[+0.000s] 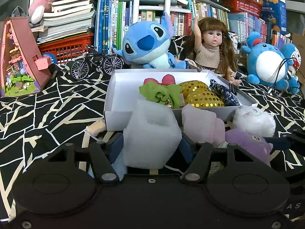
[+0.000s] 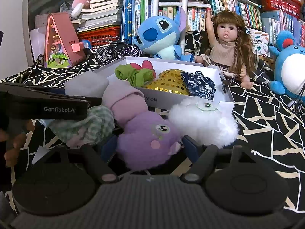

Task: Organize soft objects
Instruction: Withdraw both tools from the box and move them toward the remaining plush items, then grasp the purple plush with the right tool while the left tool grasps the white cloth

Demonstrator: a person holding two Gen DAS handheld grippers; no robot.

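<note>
Two grippers work in front of a white box (image 1: 118, 87) on a patterned cloth (image 1: 38, 114). At nine o'clock the left gripper (image 1: 151, 148) has its fingers pressed against a pale foam block (image 1: 150, 131), which could spring free if the squeeze slackens. At six o'clock the right gripper (image 2: 148, 147) has its fingers closed around a purple plush (image 2: 146, 135). A white fluffy toy (image 2: 204, 122) touches it at three o'clock and may drag along. Lifting low risks catching the box's near wall and shifting it.
</note>
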